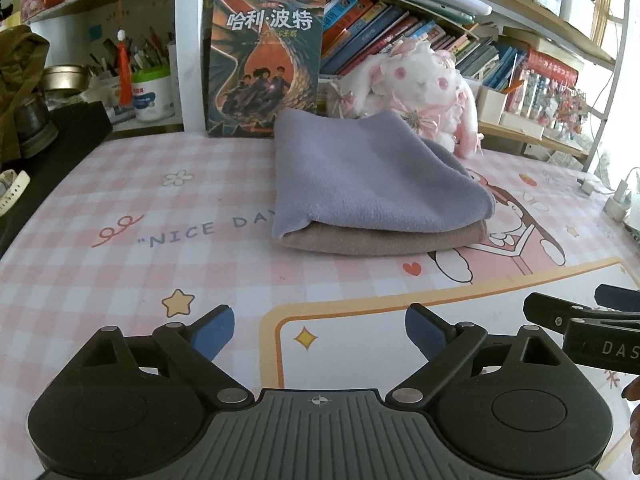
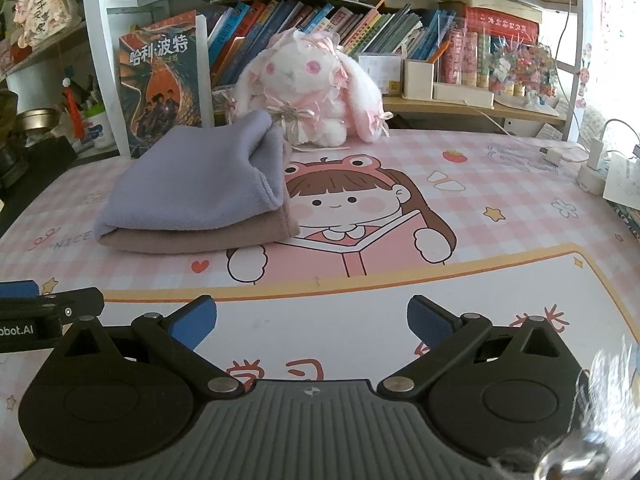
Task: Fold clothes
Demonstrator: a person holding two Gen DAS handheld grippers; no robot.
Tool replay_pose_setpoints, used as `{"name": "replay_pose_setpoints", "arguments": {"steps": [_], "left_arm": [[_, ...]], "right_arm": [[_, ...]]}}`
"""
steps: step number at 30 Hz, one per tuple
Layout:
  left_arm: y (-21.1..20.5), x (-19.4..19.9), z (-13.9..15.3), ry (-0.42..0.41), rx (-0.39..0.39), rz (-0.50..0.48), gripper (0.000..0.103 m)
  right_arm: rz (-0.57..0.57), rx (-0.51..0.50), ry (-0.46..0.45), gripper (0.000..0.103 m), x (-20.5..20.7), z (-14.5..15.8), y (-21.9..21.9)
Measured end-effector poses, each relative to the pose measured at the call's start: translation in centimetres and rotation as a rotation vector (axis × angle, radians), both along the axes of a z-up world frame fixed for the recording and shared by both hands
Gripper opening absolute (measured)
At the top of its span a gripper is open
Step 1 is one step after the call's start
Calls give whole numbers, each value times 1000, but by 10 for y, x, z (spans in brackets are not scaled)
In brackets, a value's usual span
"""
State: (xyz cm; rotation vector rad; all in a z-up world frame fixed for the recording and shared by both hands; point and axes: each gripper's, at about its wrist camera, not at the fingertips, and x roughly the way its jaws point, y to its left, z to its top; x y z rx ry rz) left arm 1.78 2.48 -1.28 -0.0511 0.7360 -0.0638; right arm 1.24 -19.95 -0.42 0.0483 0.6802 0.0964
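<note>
Through my left wrist view, my left gripper (image 1: 319, 330) has its jaws apart and empty at the bottom of the frame, while the lavender cloth (image 1: 372, 184) lies folded on the brown cloth (image 1: 384, 238) at centre on the counter (image 1: 120, 280). Through my right wrist view, my right gripper (image 2: 312, 320) also has its jaws apart, the stack sits centre-left, and I judge the next step should be squaring its edges gently; a pen cup (image 1: 152, 92) at upper left holds pens.

A pink checked cartoon mat (image 2: 500, 208) covers the bench, with a white and pink plush rabbit (image 2: 308, 92) and an upright illustrated book (image 1: 264, 60) standing at its far edge before shelves of leaning books (image 2: 304, 20), chargers (image 2: 592, 160) lying far right.
</note>
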Motion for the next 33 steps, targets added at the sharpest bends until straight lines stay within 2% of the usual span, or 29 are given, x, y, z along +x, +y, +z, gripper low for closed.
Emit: {"name": "replay_pose_setpoints", "arguments": {"steps": [5, 33], "left_arm": [[0, 0, 0, 2, -1, -5, 99], [0, -1, 0, 14, -12, -11, 100]], "right_arm": [[-1, 1, 2, 103, 0, 0, 0], [3, 15, 20, 103, -1, -2, 1]]}}
